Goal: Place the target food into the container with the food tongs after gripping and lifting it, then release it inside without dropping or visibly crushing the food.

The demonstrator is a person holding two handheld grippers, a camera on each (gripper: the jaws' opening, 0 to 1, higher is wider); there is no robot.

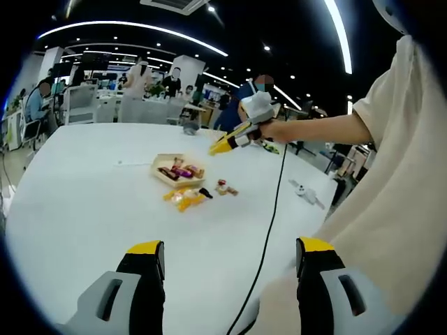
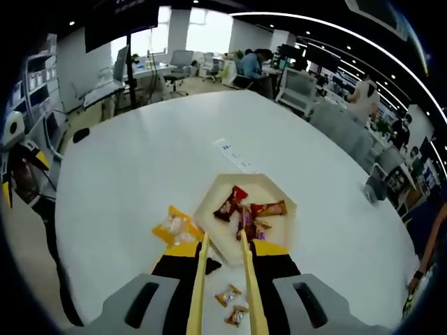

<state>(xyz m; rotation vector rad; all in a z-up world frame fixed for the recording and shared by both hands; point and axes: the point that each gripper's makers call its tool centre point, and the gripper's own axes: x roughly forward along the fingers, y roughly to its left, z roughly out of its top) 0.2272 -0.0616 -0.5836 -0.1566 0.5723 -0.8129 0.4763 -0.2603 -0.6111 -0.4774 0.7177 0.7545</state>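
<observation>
A beige hexagonal container (image 2: 278,225) (image 1: 162,160) on the white table holds several wrapped snacks (image 2: 234,202). My right gripper (image 2: 223,255) is shut on yellow food tongs (image 2: 202,272). The tong tips stand apart over the container's near rim with nothing between them. Yellow snack packets (image 2: 174,227) (image 1: 185,198) lie just outside the container, and small wrapped candies (image 2: 230,294) (image 1: 225,187) lie closer to me. In the left gripper view, a hand holds the right gripper (image 1: 253,118) with the tongs (image 1: 225,144) above the container. My left gripper (image 1: 229,248) is open and empty, low over the table's near side.
A black cable (image 1: 274,209) runs across the table (image 1: 84,202) from the right gripper. A small white object (image 1: 306,191) lies at the right. A power strip (image 2: 234,157) sits beyond the container. Desks, chairs and people stand in the office behind.
</observation>
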